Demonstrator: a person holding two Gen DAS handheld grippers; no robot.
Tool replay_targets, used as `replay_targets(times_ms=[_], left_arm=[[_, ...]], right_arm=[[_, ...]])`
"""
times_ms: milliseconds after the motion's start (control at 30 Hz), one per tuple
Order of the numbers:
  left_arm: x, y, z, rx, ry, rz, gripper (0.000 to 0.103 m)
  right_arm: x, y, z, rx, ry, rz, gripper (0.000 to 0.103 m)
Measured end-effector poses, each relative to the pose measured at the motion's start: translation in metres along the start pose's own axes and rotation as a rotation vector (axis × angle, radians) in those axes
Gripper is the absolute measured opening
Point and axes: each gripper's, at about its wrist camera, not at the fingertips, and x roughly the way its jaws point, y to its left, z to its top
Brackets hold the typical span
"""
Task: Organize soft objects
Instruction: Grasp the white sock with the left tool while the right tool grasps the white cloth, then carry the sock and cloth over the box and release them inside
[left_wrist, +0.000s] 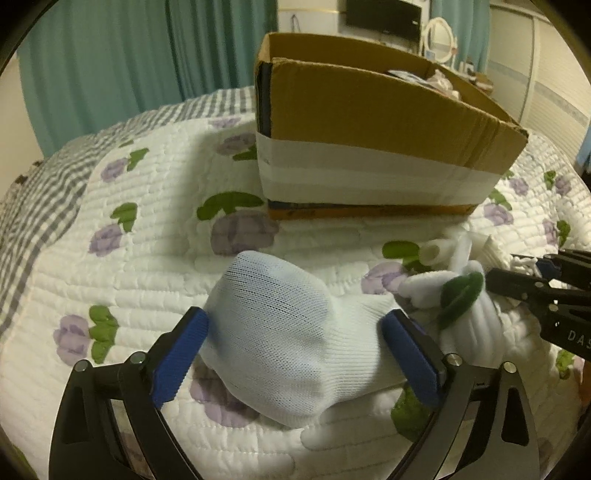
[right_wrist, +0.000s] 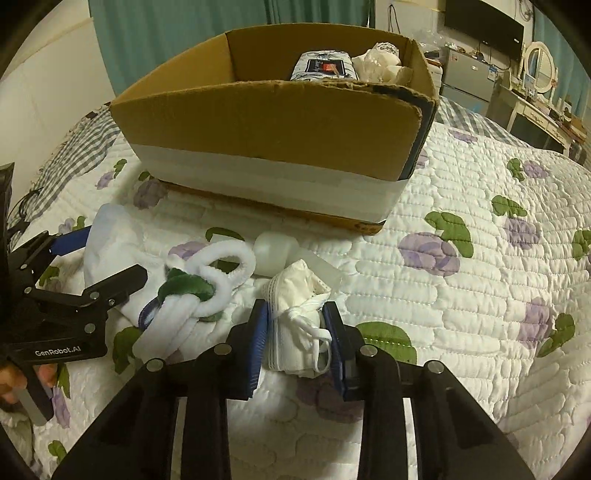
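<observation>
Currently both grips are made: left gripper (left_wrist: 295, 345) clamps the pale-blue knitted sock (left_wrist: 280, 332), long axis crosswise between the pads; right gripper (right_wrist: 295, 341) pinches the folded white face mask (right_wrist: 295, 321), straps toward camera. Next, judging: lift each over the brown cardboard box (right_wrist: 266, 136) on the floral quilt (right_wrist: 461, 295), release inside.
</observation>
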Motion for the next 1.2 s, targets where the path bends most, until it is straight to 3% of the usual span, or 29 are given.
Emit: replay_targets(times_ms=[67, 233, 400, 567, 767, 1033, 1200], left_arm=[[-0.002, 0.001, -0.001, -0.008, -0.013, -0.004, 0.093], [-0.012, 0.003, -0.004, -0.025, -0.04, -0.011, 0.069], [-0.023, 0.007, -0.006, -0.039, -0.048, -0.017, 0.058], [-0.04, 0.007, -0.003, -0.037, -0.062, -0.031, 0.055], [-0.086, 0.003, 0.011, -0.028, -0.153, -0.066, 0.055], [-0.141, -0.003, 0.043, -0.017, -0.243, -0.083, 0.056], [-0.166, -0.014, 0.066, 0.055, -0.319, -0.07, 0.056]], right_arm=[[-0.001, 0.0, -0.001, 0.004, -0.004, 0.002, 0.029], [-0.006, -0.003, -0.004, 0.02, -0.015, 0.005, 0.029], [-0.02, -0.007, -0.009, 0.052, -0.043, 0.029, 0.029], [-0.036, -0.005, -0.015, 0.06, -0.068, 0.033, 0.029], [-0.063, 0.005, -0.013, 0.056, -0.111, 0.037, 0.029], [-0.125, 0.018, 0.01, 0.018, -0.224, 0.011, 0.029], [-0.159, 0.026, 0.03, -0.012, -0.283, -0.001, 0.029]])
